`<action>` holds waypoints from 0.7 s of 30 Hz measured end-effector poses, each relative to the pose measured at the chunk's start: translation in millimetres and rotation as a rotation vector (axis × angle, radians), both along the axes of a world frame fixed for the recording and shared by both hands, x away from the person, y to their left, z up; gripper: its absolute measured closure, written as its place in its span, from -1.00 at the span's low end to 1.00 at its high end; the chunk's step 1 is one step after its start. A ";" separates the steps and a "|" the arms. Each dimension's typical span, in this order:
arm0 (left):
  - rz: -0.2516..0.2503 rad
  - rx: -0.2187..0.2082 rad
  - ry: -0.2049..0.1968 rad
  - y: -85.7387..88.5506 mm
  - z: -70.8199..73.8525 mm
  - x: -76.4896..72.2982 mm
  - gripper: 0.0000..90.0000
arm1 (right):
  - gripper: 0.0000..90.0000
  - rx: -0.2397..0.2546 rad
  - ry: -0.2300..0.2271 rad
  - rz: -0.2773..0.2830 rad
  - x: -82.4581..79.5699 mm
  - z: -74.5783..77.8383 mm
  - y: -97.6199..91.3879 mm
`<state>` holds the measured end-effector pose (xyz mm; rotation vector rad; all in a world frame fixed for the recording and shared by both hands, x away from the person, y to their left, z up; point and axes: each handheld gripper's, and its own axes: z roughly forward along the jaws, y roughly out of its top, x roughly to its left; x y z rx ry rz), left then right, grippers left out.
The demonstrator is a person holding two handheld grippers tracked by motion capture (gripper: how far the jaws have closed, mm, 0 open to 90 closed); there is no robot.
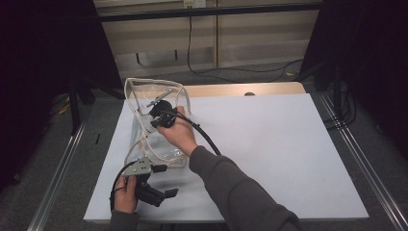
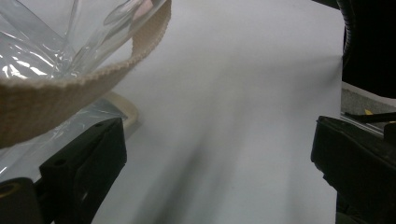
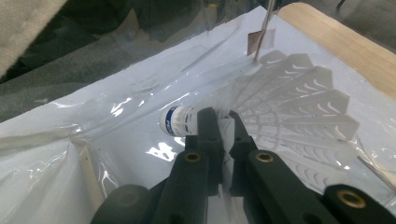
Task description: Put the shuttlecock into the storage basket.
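Note:
A clear plastic bag (image 1: pixel 137 98) with beige webbing trim (image 2: pixel 70 91) lies on the white table (image 1: pixel 269 144) at the left. My right gripper (image 1: pixel 161 114) reaches into the bag's mouth. In the right gripper view its jaws (image 3: pixel 223 128) are shut on a white plastic shuttlecock (image 3: pixel 299 105), pinching the skirt just behind the blue-banded cork (image 3: pixel 177 120). My left gripper (image 1: pixel 168 180) rests near the table's front left, by the bag's near end. It is open (image 2: pixel 217 172), with only bare table between its wide-set jaws. The webbing hangs just above one jaw.
A wooden strip (image 1: pixel 240 89) borders the table's far edge. Metal rails (image 1: pixel 358 159) run along both sides of the table. A black cable (image 1: pixel 207 137) trails from the right gripper over the forearm. The white sheet stretches to the right of the bag.

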<state>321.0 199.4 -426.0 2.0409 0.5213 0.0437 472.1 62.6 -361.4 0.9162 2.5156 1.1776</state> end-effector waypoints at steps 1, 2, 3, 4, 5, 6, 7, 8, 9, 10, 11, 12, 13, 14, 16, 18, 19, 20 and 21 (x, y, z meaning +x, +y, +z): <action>0.001 -0.006 0.000 -0.1 -0.3 0.0 -0.92 | 0.97 0.001 -0.002 -0.001 -0.1 -0.2 0.2; 0.000 -0.007 0.000 -0.1 -0.2 0.0 -0.92 | 0.97 0.003 -0.001 0.000 -0.1 -0.3 0.3; -0.001 -0.006 -0.002 -0.1 -0.1 0.0 -0.92 | 0.97 0.002 -0.001 0.001 -0.1 -0.6 0.6; 0.000 -0.006 -0.002 -0.1 -0.1 0.0 -0.92 | 0.97 0.001 -0.002 0.001 0.0 -0.7 0.7; 0.000 -0.004 0.000 -0.1 -0.1 0.0 -0.92 | 0.96 0.002 -0.003 0.003 0.0 -0.9 0.8; -0.001 0.001 0.000 -0.1 0.0 0.0 -0.92 | 0.96 -0.001 -0.005 0.007 0.1 -1.4 0.9; 0.001 -0.001 0.001 -0.2 0.0 -0.1 -0.92 | 0.96 -0.004 -0.002 0.008 0.0 -1.7 1.1; 0.001 -0.001 0.001 -0.3 -0.1 -0.1 -0.92 | 0.96 -0.005 -0.002 0.010 0.0 -2.2 1.5; 0.000 -0.001 0.001 -0.4 -0.1 0.0 -0.92 | 0.96 -0.009 -0.004 0.013 -0.1 -2.7 1.8; 0.000 -0.001 0.001 -0.4 -0.1 0.0 -0.92 | 0.96 -0.009 -0.008 0.016 -0.2 -3.2 2.4; 0.001 -0.006 0.001 -0.7 -0.5 0.0 -0.92 | 0.96 -0.012 -0.006 0.016 -0.3 -3.5 2.9; 0.000 -0.005 0.002 -0.8 -0.5 0.0 -0.92 | 0.96 -0.015 -0.006 0.016 -0.3 -4.0 3.2; 0.000 -0.005 0.002 -0.7 -0.6 0.0 -0.92 | 0.96 -0.018 -0.007 0.018 -0.3 -4.4 3.6; 0.000 -0.004 0.002 -0.7 -0.6 0.0 -0.92 | 0.96 -0.017 -0.007 0.024 0.0 -5.2 4.0; 0.000 -0.004 0.002 -0.7 -0.5 0.0 -0.92 | 0.96 -0.022 -0.004 0.025 0.0 -6.2 4.7; 0.000 -0.007 0.003 -1.0 -0.5 -0.2 -0.92 | 0.96 -0.025 -0.004 0.025 0.2 -6.8 5.1; 0.001 -0.007 0.003 -0.9 -0.6 -0.2 -0.92 | 0.96 -0.026 -0.005 0.027 0.2 -7.0 5.5; 0.000 -0.005 0.002 -0.8 -0.5 -0.1 -0.92 | 0.96 -0.028 -0.002 0.031 0.1 -7.5 6.1; 0.001 -0.007 0.003 -0.8 -0.5 -0.2 -0.92 | 0.96 -0.031 -0.001 0.039 0.2 -8.4 6.7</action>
